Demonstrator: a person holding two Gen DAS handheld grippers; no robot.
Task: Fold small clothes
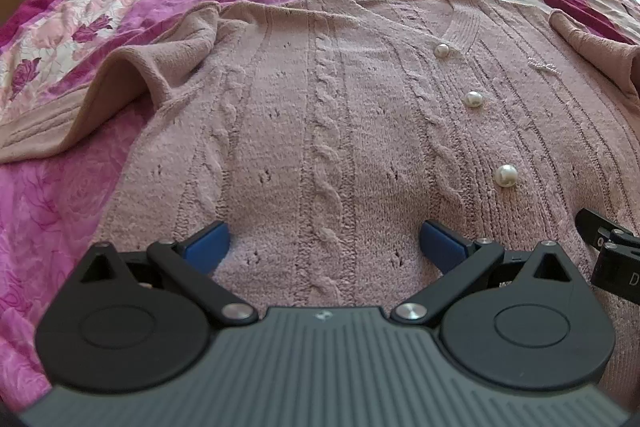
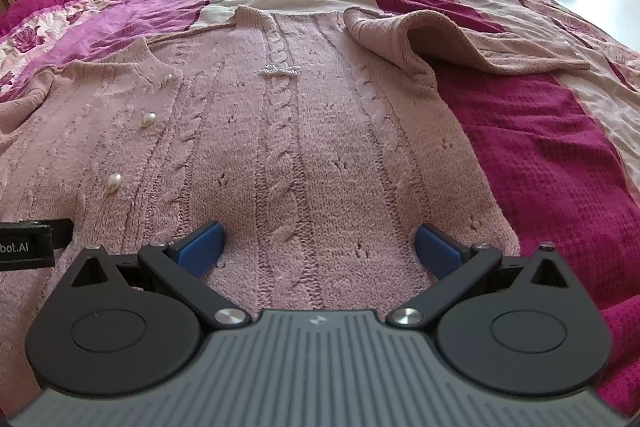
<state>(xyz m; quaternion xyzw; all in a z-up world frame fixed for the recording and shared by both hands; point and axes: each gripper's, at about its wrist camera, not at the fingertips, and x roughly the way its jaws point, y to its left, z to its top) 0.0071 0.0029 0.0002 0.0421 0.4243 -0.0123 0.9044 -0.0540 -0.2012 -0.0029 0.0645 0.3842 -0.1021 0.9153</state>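
Nearest, the left claw (image 1: 324, 247) and right claw (image 2: 318, 247) hover spread wide and empty over the hem end of the pink cable-knit cardigan with pearl buttons (image 1: 320, 131), lying flat on the magenta striped bedspread (image 2: 540, 155). Soft, thick, floppy knit likely drapes; pinching the sleeve (image 2: 404, 39) beyond, beside the cardigan's shoulder, looks sensible.

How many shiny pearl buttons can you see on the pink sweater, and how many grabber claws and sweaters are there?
Pearl buttons: 3
Pink sweater: 1
Grippers, left gripper and right gripper: 2, both open
Total: 6
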